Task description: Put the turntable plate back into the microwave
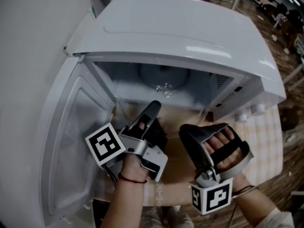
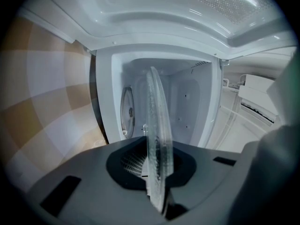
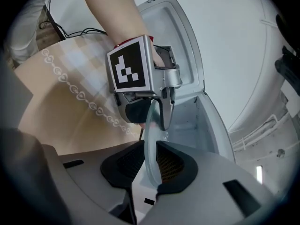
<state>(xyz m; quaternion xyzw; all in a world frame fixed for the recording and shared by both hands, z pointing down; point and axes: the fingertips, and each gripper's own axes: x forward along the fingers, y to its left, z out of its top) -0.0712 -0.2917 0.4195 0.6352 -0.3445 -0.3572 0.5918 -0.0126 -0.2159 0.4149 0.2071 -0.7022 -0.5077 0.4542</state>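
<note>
The clear glass turntable plate [image 1: 166,96] hangs roughly flat at the mouth of the open white microwave [image 1: 190,27]. My left gripper [image 1: 151,113] is shut on its near left rim; in the left gripper view the plate [image 2: 157,139] stands edge-on between the pads of the left gripper [image 2: 157,172], with the cavity [image 2: 187,102] straight ahead. My right gripper [image 1: 190,134] holds the near right rim. In the right gripper view the plate's edge [image 3: 150,144] sits pinched between both pads of the right gripper [image 3: 151,165], and the left gripper [image 3: 157,116] clamps the rim opposite.
The microwave door [image 1: 71,141] is swung wide open to the left. Two round knobs [image 1: 249,112] sit on the control panel at the right. The microwave stands on a checked beige tablecloth [image 1: 266,137]. A cable [image 3: 79,32] lies behind the left arm.
</note>
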